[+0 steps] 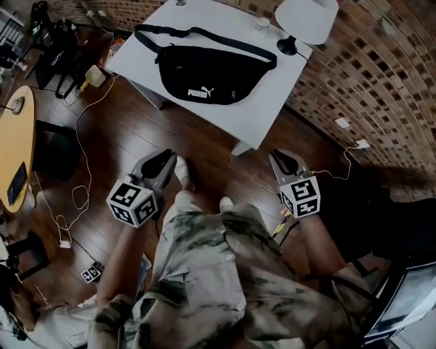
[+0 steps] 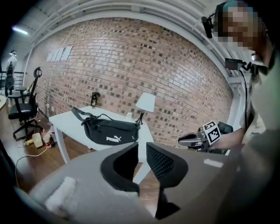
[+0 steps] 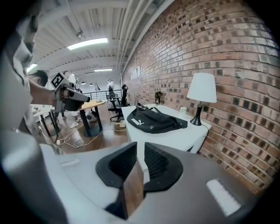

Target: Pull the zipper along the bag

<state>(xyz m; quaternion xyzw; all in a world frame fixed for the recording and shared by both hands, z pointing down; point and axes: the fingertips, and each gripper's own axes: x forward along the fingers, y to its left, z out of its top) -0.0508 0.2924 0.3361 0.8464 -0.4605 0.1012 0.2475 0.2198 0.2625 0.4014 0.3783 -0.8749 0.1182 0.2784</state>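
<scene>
Black bag (image 1: 208, 73) sits well apart from left hand-held gripper (image 1: 159, 163) and right hand-held gripper (image 1: 286, 162), both spread, empty. White tabletop (image 1: 272, 92) carries it, brick wall (image 1: 381, 82) beside.

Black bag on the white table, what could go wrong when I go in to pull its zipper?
The black bag lies loose on the white table, so a pull with one tool may drag it along; both the left tool and the right tool are open, empty and short of it. The lamp stands close to the bag's strap end and could get knocked. The zipper pull is too small to make out, so a tool may pinch fabric instead.
</scene>
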